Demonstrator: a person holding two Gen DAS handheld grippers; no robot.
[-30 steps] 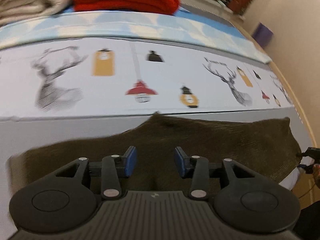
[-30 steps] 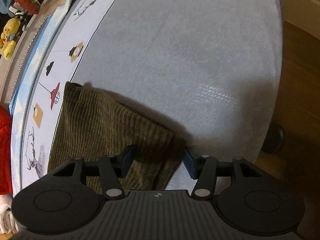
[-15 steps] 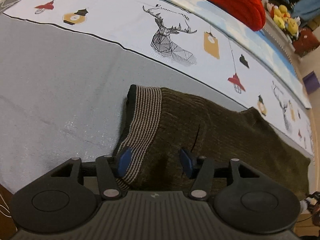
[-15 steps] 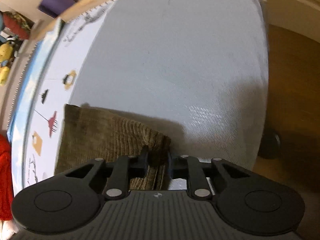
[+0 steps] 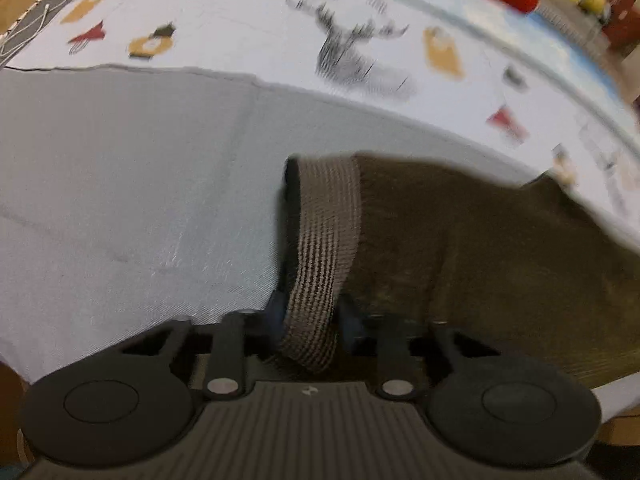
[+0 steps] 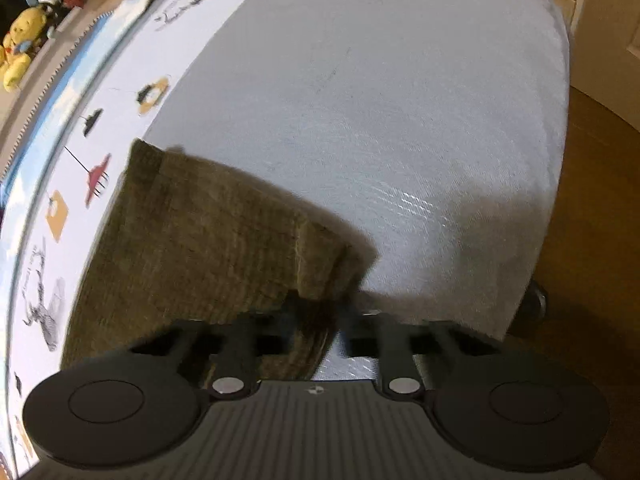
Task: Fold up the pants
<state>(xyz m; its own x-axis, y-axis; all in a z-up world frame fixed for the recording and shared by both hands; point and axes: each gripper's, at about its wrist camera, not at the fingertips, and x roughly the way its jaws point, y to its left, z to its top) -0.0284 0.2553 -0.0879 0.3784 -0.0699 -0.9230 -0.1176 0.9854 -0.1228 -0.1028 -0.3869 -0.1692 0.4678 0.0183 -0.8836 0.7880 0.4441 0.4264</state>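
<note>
Left tool (image 5: 308,316) closing on pants' (image 5: 480,260) striped waistband (image 5: 320,260); right tool (image 6: 316,314) closing on hem (image 6: 320,256).

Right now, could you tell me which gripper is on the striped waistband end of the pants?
The left gripper, closing on the striped waistband; the right gripper closes on a plain corduroy corner.

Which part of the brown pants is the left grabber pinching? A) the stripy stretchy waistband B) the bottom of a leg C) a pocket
A: the left gripper has the striped waistband of the pants between its closing jaws.
</note>
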